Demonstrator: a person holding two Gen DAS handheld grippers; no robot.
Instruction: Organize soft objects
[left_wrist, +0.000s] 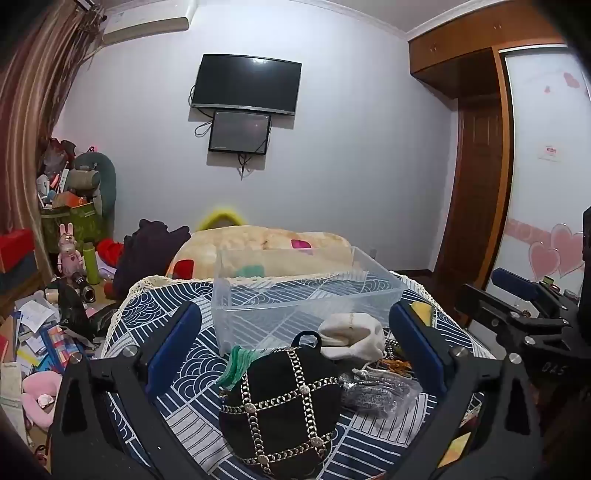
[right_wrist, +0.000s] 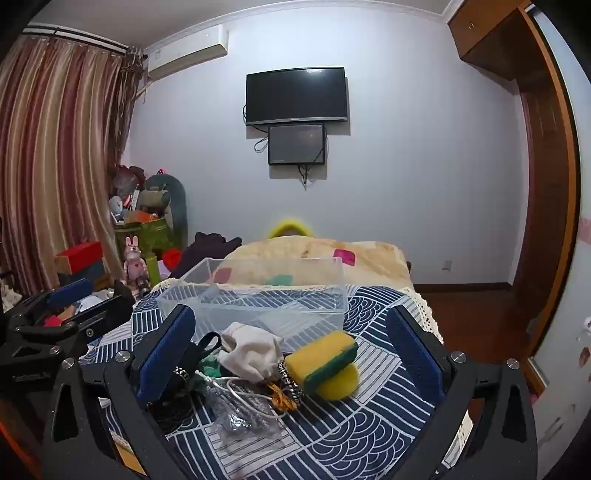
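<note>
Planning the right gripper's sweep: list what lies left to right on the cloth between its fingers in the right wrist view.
Black strap → white cloth pouch → beaded bracelet → yellow-green sponge.

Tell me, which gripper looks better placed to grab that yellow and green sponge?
Probably the right gripper. It is open, and the sponge lies between its fingers just ahead, near the clear bin. The left gripper, also open, faces the black chain bag instead.
</note>
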